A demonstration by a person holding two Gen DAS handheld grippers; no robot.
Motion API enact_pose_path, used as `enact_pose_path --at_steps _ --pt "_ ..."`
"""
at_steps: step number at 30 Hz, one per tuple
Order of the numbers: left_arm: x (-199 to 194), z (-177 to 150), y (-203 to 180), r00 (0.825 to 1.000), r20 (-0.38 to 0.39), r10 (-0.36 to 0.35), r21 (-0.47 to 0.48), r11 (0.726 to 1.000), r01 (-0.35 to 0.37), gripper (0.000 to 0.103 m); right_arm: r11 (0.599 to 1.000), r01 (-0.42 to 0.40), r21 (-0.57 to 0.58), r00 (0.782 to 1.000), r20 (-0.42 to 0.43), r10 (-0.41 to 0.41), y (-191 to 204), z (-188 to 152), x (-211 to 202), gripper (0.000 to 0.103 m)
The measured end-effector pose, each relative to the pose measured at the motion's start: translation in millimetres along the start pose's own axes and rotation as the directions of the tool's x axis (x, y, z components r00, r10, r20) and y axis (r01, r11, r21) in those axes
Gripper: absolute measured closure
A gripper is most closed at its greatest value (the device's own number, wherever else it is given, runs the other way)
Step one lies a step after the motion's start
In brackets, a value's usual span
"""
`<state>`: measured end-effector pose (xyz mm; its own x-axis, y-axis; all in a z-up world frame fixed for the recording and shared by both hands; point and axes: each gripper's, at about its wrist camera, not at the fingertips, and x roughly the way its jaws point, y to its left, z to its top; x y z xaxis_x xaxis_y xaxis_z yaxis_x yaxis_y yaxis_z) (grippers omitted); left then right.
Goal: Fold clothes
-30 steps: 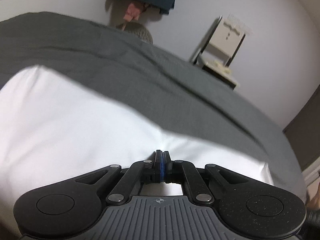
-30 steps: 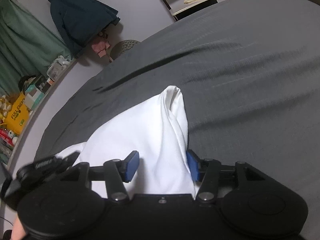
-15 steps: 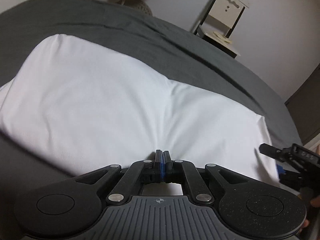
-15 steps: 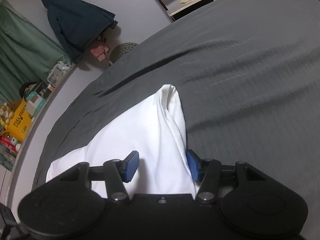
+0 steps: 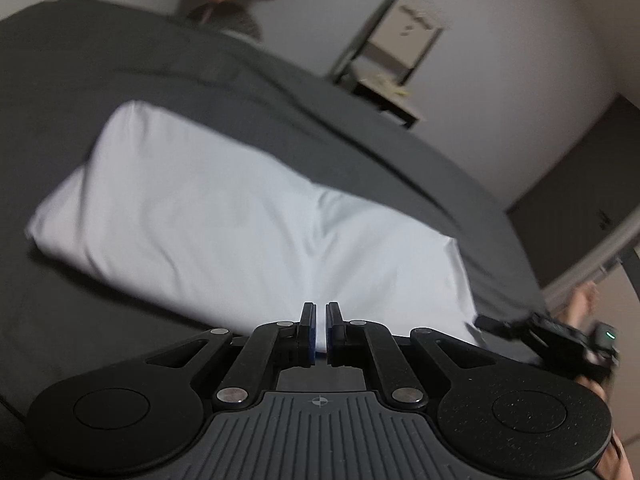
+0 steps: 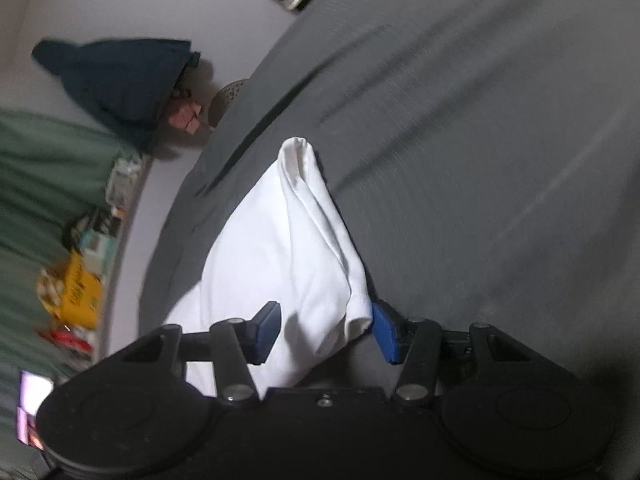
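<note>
A white garment [image 5: 248,224] lies folded in a long band on the dark grey bed [image 5: 120,80]. My left gripper [image 5: 320,334] sits at its near edge with the jaws parted by a narrow gap, white cloth showing between them. In the right wrist view the garment [image 6: 288,240] lies in a ridge with folds. My right gripper [image 6: 326,330] is open, its blue pads on either side of the garment's near end, not pinching it. The right gripper also shows at the right edge of the left wrist view [image 5: 560,340].
A light wooden chair [image 5: 396,60] stands by the far wall past the bed. A dark blue garment [image 6: 120,76] hangs on the wall, with a green curtain [image 6: 40,184] and a cluttered shelf [image 6: 84,272] to the left. Grey bedsheet [image 6: 500,160] spreads to the right.
My left gripper's jaws have parted slightly from fully shut. The garment has dropped flat onto the bed and both cameras have pulled back and tilted. My right gripper stays open.
</note>
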<state>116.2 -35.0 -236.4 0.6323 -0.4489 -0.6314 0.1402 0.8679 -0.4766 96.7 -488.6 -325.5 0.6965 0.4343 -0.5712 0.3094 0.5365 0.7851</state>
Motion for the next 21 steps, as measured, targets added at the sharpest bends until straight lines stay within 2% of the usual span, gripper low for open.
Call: enact_pose_path --at_steps 3,5,6,7,10,14,17,20,21 --pt "-7.9 11.0 17.3 1.0 -0.02 -0.006 0.072 0.997 0.008 0.099 0.999 -0.035 0.037 0.999 0.019 0.034 -3.9 0.8 11.0 0.058" --pt "-9.9 18.6 30.0 0.999 -0.04 0.004 0.107 0.994 0.0 0.099 0.998 -0.049 0.05 0.998 0.037 0.047 -5.7 0.3 18.7 0.069" --pt "-9.9 24.1 37.3 0.999 -0.044 0.01 0.112 0.994 -0.004 0.098 0.998 -0.045 0.051 0.998 0.049 0.043 -6.3 -0.5 21.4 0.078" --pt "-10.4 31.5 44.6 0.999 -0.036 0.017 0.106 0.994 -0.013 0.098 0.998 -0.036 0.048 0.998 0.063 0.033 -6.6 -1.6 23.4 0.084" --pt "-12.5 55.5 66.6 0.999 0.0 0.045 0.077 0.996 -0.045 0.098 1.0 -0.014 0.019 0.994 0.111 0.012 3.1 -8.5 20.6 0.088" --pt "-12.7 89.0 98.9 0.995 0.055 0.078 0.014 0.997 -0.079 0.098 0.988 0.071 -0.139 0.976 0.216 -0.04 51.1 -24.0 6.1 0.089" --pt "-5.7 112.8 125.9 0.997 0.069 0.041 -0.045 0.998 -0.038 0.098 0.942 0.161 -0.295 0.952 0.299 -0.069 108.6 -40.7 0.8 0.089" --pt "-0.8 125.5 146.6 0.995 0.098 0.017 -0.055 0.998 -0.012 0.095 0.838 0.248 -0.486 0.932 0.356 -0.069 175.4 -70.0 11.7 0.089" --pt "-0.6 126.1 152.4 0.992 0.121 0.021 -0.054 0.998 -0.014 0.077 0.801 0.265 -0.537 0.928 0.366 -0.061 196.2 -80.7 17.1 0.089"
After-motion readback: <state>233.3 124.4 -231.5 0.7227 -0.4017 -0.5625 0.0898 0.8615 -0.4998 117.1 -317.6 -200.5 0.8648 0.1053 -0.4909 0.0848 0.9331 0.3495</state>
